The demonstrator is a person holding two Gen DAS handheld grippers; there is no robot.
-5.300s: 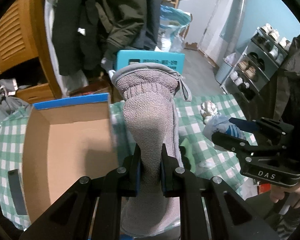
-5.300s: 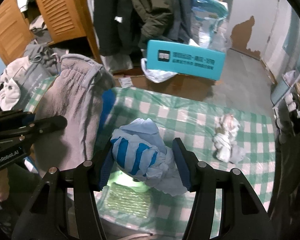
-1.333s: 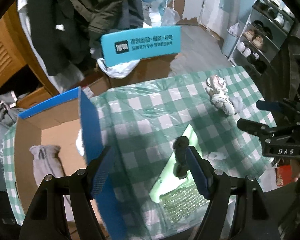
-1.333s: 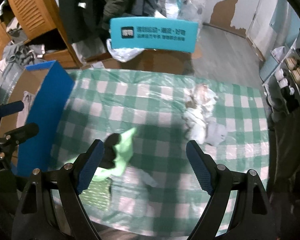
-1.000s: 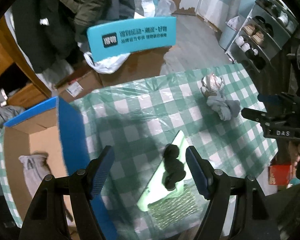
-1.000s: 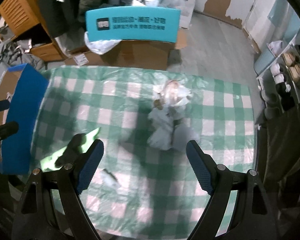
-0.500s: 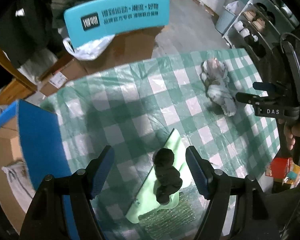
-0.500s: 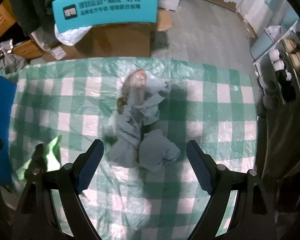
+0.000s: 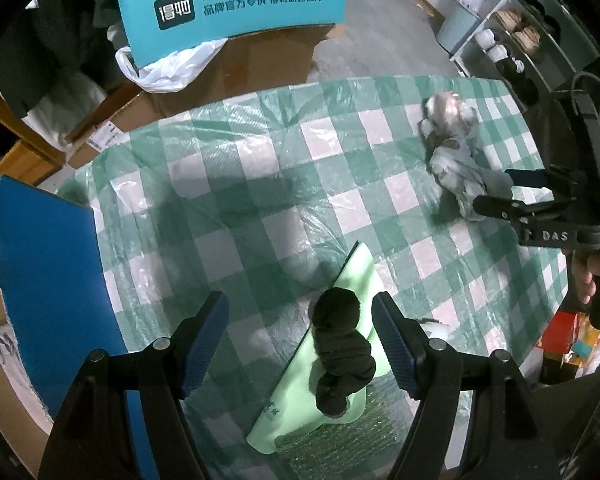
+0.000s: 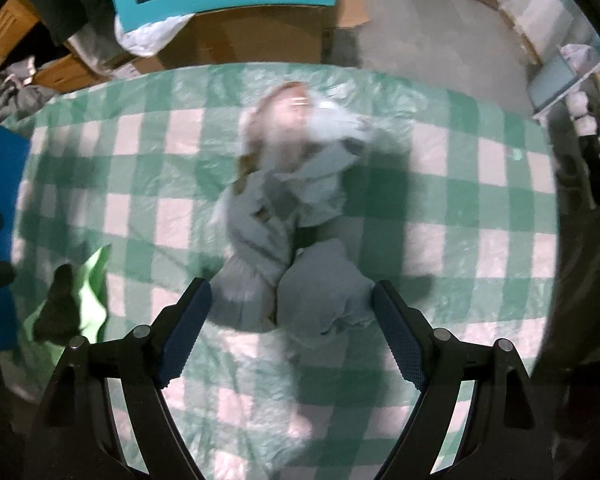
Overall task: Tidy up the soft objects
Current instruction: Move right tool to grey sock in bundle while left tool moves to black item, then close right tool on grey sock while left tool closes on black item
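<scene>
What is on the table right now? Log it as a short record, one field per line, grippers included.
surface: green checked tablecloth
left gripper: open, over the dark sock bundle
dark sock bundle: lying on the light green cloth
right gripper: open, around the near end of the grey clothing pile
grey clothing pile: on the tablecloth, not gripped
blue cardboard box: at the table's left side, a pale soft item inside

The left gripper [image 9: 300, 336] is wide open over a dark rolled sock [image 9: 340, 350]. The sock lies on a light green cloth [image 9: 362, 276] on the checked table [image 9: 236, 184]. A blue box [image 9: 48, 276] stands at the left. The right gripper [image 9: 512, 194] is by a gray cloth pile [image 9: 454, 160].
</scene>
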